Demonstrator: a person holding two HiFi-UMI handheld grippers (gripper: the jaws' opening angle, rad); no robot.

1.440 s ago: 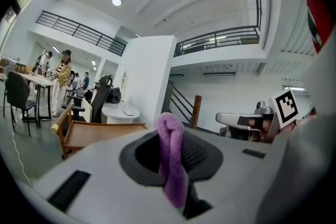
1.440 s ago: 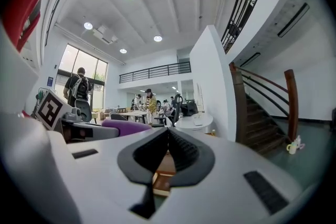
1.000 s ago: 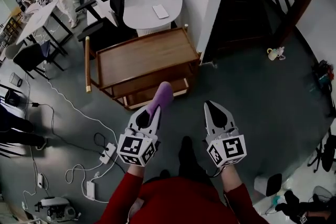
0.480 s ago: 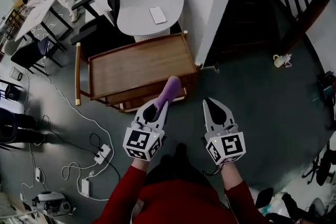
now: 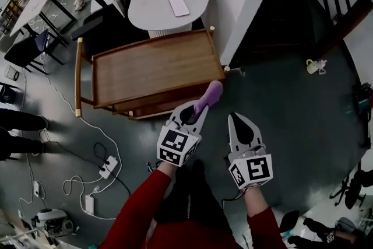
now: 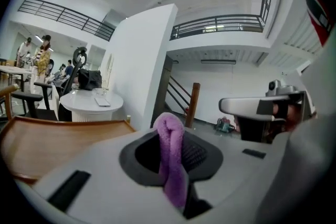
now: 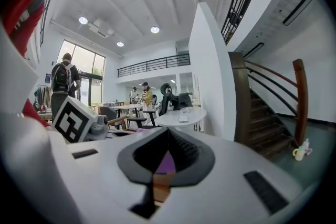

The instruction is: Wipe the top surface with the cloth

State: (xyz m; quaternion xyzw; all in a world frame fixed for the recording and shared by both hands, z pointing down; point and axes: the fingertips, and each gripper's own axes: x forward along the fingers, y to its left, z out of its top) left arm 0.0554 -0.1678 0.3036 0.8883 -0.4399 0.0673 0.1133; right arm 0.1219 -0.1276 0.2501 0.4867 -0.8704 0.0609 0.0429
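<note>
Two handheld tongs hang above the grey floor (image 5: pixel 280 119) in front of a wooden desk (image 5: pixel 151 70), held by a person in red sleeves. The left tongs (image 5: pixel 200 109) are clenched on a purple cloth (image 5: pixel 211 94), whose free end sticks out just beside the desk's near right corner, off its top. The right tongs (image 5: pixel 238 121) are pressed together on nothing. Behind, a phone (image 5: pixel 179 6) lies on a round white desk (image 5: pixel 157 3).
</note>
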